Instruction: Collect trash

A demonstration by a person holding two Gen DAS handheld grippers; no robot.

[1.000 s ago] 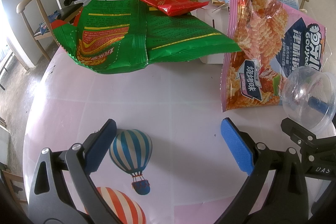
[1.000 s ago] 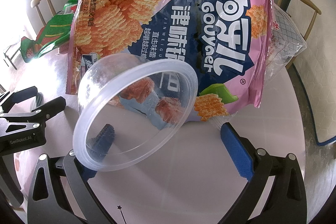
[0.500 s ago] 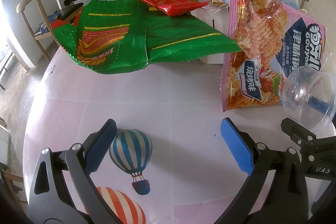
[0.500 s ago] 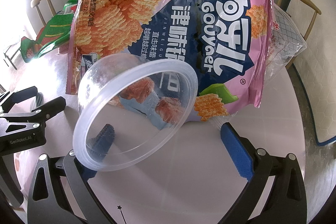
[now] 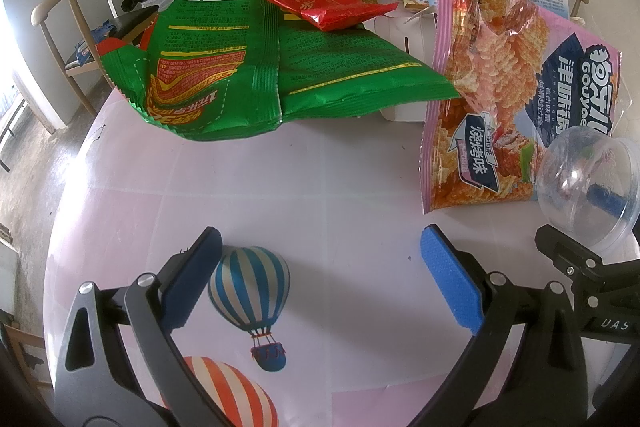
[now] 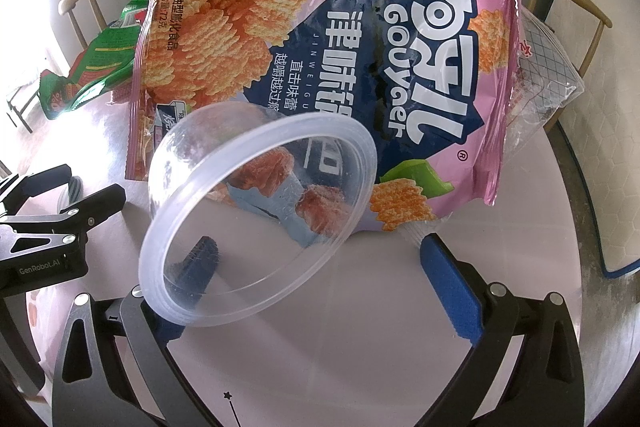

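Right gripper [image 6: 320,267] wide open, clear plastic cup [image 6: 256,223] hooked on its left finger only, mouth toward camera. Pink chip bag [image 6: 320,67] upright just beyond cup, nearer right. Left gripper [image 5: 320,267] wide open, empty; green bag [image 5: 260,67] ahead-left.

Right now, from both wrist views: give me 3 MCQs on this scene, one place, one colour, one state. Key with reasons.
1. The red packet lies:
A. on the green bag
B. inside the clear cup
C. under the pink bag

2. The gripper pads are:
A. red
B. blue
C. yellow

3. The left gripper is:
A. shut on the cup
B. shut on a bag
C. open

Key:
1 A, it rests on top of the green bag.
2 B, the pads are blue.
3 C, its fingers stand wide apart over the bare tablecloth; the clear cup sits over one finger of the right gripper.
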